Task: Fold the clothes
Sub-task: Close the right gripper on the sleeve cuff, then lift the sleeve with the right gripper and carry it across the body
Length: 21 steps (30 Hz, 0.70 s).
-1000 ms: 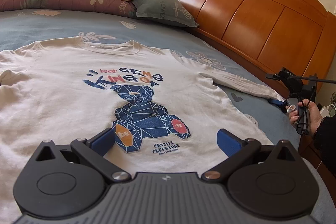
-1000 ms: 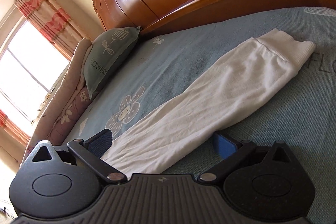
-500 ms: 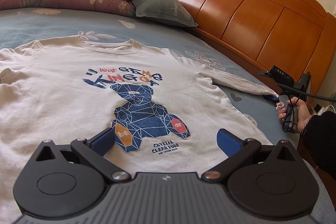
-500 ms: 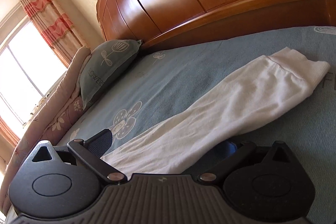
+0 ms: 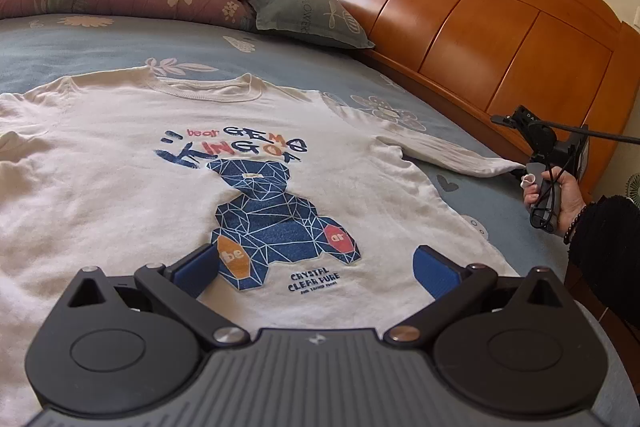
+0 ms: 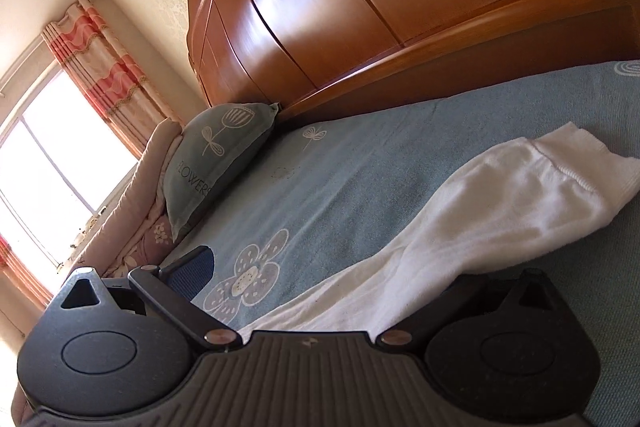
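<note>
Shirt (image 5: 168, 163) flat on bed (image 5: 120, 39), cuff (image 6: 576, 163) half-hiding right gripper (image 6: 320, 267)

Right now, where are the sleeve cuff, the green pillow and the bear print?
sleeve cuff (image 6: 580, 167), right wrist view, on the ribbed end.
green pillow (image 6: 216, 163), right wrist view, on its printed face.
bear print (image 5: 272, 223), left wrist view, on the bear's body.
</note>
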Available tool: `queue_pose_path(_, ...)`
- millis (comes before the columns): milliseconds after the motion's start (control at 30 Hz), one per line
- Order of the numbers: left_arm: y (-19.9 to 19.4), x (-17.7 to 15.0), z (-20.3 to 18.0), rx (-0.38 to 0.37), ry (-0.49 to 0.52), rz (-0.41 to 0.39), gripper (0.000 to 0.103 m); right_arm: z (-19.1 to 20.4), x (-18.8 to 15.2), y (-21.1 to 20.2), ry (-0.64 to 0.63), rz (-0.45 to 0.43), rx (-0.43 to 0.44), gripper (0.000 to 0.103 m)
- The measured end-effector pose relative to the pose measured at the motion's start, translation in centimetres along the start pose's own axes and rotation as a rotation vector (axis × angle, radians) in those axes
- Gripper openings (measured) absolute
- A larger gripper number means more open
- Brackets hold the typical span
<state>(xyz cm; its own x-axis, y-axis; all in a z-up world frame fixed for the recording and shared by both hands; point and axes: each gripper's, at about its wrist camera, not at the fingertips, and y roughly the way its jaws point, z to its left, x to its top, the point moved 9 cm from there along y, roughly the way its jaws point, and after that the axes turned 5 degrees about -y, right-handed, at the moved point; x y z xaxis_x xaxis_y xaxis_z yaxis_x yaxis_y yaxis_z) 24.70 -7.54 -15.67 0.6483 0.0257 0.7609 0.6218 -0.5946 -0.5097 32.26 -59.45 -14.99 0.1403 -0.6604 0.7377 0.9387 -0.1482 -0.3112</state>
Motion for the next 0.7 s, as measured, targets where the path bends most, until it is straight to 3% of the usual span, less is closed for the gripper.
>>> queue_pose_path(333,-0.3,-0.4,-1.0,-0.036,0.058,0.048,0.102,7.6,0.1,-0.4,-0.136,0.072,0.07,0.103)
queue_pose_path(700,-1.2,0.2,-0.3,-0.024,0.031,0.033,0.102,18.2,-4.5,0.3,-0.414,0.279,0.111,0.103)
